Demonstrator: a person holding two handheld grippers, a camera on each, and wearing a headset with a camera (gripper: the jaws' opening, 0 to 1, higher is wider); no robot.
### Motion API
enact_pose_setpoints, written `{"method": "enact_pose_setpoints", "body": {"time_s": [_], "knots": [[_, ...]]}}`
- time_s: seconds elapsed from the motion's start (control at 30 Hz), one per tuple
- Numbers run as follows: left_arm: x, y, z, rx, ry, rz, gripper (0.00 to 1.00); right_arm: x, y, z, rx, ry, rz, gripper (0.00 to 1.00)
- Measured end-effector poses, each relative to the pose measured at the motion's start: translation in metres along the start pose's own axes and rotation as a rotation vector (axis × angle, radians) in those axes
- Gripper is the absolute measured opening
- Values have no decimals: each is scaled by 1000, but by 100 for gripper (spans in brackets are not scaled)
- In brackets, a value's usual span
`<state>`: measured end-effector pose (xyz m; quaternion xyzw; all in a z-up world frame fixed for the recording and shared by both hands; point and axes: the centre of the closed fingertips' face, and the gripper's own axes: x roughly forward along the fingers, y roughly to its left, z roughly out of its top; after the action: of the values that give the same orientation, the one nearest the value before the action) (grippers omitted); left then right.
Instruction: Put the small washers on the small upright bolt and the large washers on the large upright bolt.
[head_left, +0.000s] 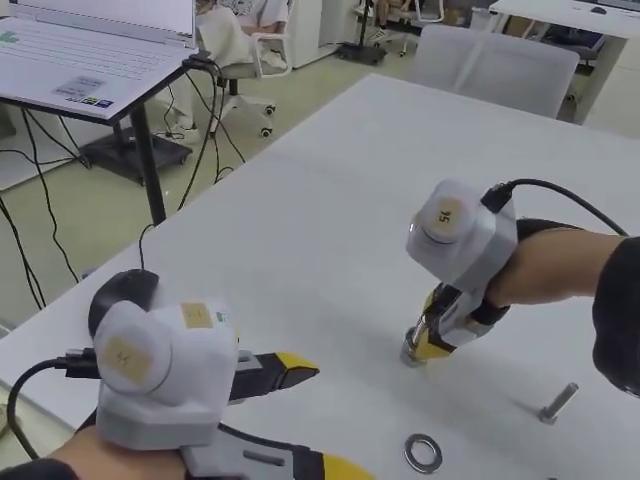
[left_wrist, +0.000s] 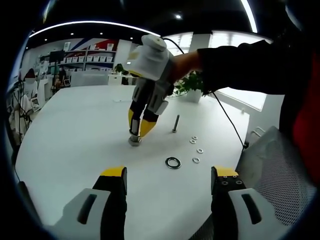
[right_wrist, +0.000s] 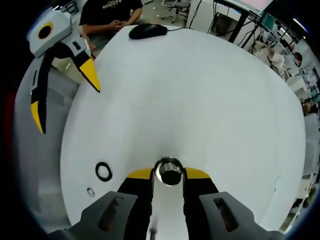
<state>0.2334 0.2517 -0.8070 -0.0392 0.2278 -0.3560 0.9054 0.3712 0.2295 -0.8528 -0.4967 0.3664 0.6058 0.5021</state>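
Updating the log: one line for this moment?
left gripper: open, empty | right gripper: jaws around large bolt | large washer: on table

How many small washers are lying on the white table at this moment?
4 small silver metal washers, in the left gripper view: two close together beside the slim upright metal bolt, one nearer, one beside the large dark ring washer. Others may be hidden.

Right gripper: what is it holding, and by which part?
The right gripper grips the large bolt by its upper end, between both jaws.
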Motion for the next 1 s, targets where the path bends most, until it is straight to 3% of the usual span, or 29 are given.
{"method": "enact_pose_setpoints", "body": {"time_s": [0.6, 1.0], "knots": [[-2, 1, -2, -11, 0, 5, 67, 18, 1, 1, -13, 59, 38, 23], [-1, 1, -3, -12, 2, 4, 67, 16, 2, 2, -7, 40, 45, 24]]}}
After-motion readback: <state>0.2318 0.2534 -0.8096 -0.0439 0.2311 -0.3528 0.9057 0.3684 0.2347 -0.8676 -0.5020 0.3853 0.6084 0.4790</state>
